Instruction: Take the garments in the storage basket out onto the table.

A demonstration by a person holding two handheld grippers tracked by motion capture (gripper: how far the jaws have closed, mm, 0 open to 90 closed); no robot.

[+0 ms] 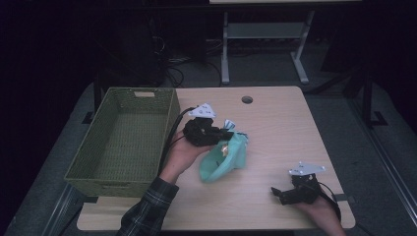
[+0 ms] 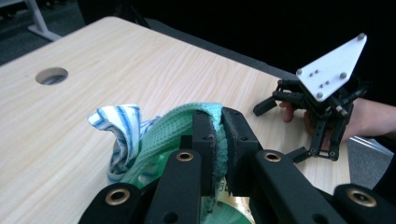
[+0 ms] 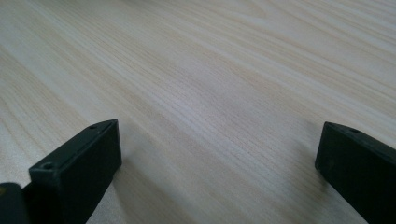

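Note:
My left gripper (image 1: 226, 133) is shut on a fold of a teal waffle-weave cloth (image 1: 222, 160) that hangs down onto the middle of the wooden table (image 1: 275, 123). In the left gripper view the two pads (image 2: 205, 135) pinch the teal cloth (image 2: 173, 135) at its top edge. A blue-and-white striped cloth (image 2: 119, 120) is bunched against it, and something gold and shiny (image 2: 236, 203) shows under the jaws. My right gripper (image 1: 281, 192) rests near the table's front right, open. In the right gripper view its jaws (image 3: 219, 158) stand wide apart over bare wood.
A green woven basket (image 1: 120, 140) stands along the left side of the table, close to my left hand. A round cable hole (image 1: 247, 100) sits near the far edge. Desk legs and cables stand on the dark floor beyond.

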